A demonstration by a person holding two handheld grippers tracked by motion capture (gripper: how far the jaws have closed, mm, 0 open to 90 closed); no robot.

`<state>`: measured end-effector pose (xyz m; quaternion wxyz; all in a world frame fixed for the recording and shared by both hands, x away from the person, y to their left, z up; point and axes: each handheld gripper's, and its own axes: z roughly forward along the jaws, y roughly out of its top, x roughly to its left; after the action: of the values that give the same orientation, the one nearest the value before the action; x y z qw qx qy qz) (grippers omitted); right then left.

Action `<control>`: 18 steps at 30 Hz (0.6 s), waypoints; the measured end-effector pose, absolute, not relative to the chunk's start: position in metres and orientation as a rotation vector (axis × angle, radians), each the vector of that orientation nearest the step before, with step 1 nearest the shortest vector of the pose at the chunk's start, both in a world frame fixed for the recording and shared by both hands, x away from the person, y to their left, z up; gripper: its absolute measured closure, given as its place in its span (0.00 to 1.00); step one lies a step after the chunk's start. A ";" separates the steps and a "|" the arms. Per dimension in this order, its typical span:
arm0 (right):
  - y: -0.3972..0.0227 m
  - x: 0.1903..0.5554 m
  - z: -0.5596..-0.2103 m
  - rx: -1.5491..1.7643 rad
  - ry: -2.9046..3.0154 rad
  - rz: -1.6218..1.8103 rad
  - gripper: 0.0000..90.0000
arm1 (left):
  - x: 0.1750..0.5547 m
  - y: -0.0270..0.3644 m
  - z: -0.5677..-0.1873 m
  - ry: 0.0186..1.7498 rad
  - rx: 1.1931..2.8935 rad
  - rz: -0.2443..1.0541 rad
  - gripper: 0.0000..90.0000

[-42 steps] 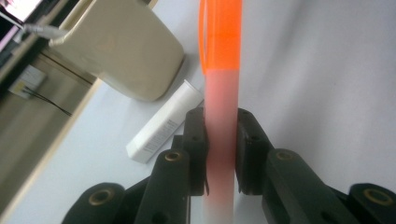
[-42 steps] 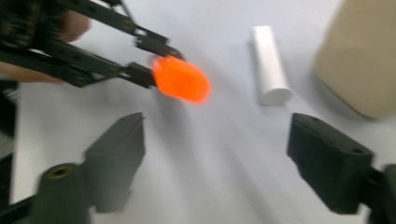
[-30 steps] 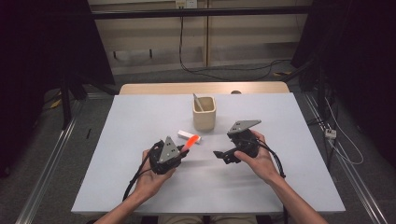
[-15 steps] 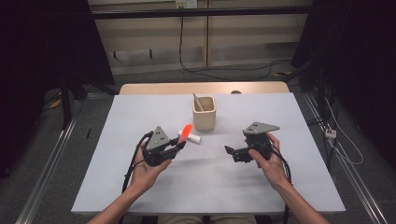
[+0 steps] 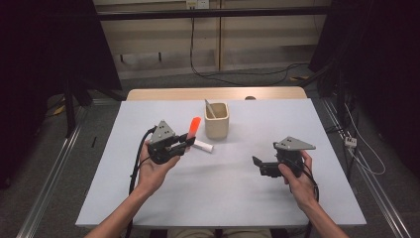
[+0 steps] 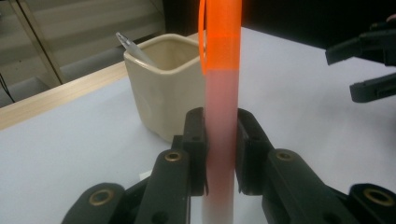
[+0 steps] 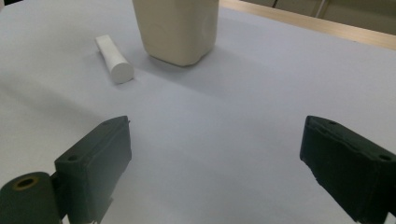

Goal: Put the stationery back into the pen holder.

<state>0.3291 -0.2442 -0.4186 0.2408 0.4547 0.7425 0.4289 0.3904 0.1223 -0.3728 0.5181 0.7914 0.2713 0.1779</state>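
Note:
My left gripper (image 5: pixel 184 142) (image 6: pixel 219 149) is shut on an orange-capped marker (image 5: pixel 194 126) (image 6: pixel 221 93), which stands upright between its pads, a little above the table. A cream square cup (image 5: pixel 217 120) (image 6: pixel 164 88) (image 7: pixel 176 29) with a thin stick in it stands just beyond and right of that marker. A short white cylinder (image 5: pixel 203 147) (image 7: pixel 114 59) lies flat on the table beside the cup. My right gripper (image 5: pixel 257 164) (image 7: pixel 215 161) hovers at the right with its jaws wide open and nothing between them.
The white table top (image 5: pixel 223 193) has a wooden strip (image 5: pixel 213 93) along its far edge. Black cables trail from both grippers toward the near edge. Dark floor with rails and loose cables surrounds the table.
The left gripper has risen and moved left with the marker, turning it from lying low to upright. The right gripper has drifted right and slightly nearer. The white cylinder now lies uncovered.

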 end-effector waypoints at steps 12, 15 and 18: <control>-0.267 0.305 -0.433 1.262 2.014 1.146 0.09 | 0.404 0.108 -0.347 0.621 1.892 0.415 0.86; -0.271 0.301 -0.433 1.272 2.004 1.155 0.09 | 0.412 0.105 -0.344 0.628 1.880 0.417 0.86; -0.275 0.297 -0.433 1.276 1.998 1.156 0.09 | 0.420 0.102 -0.341 0.639 1.870 0.419 0.86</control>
<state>0.2965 -0.2749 -0.4326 0.2493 0.4684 0.7337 0.4243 0.4201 0.1016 -0.3414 0.5318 0.7840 0.2679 0.1755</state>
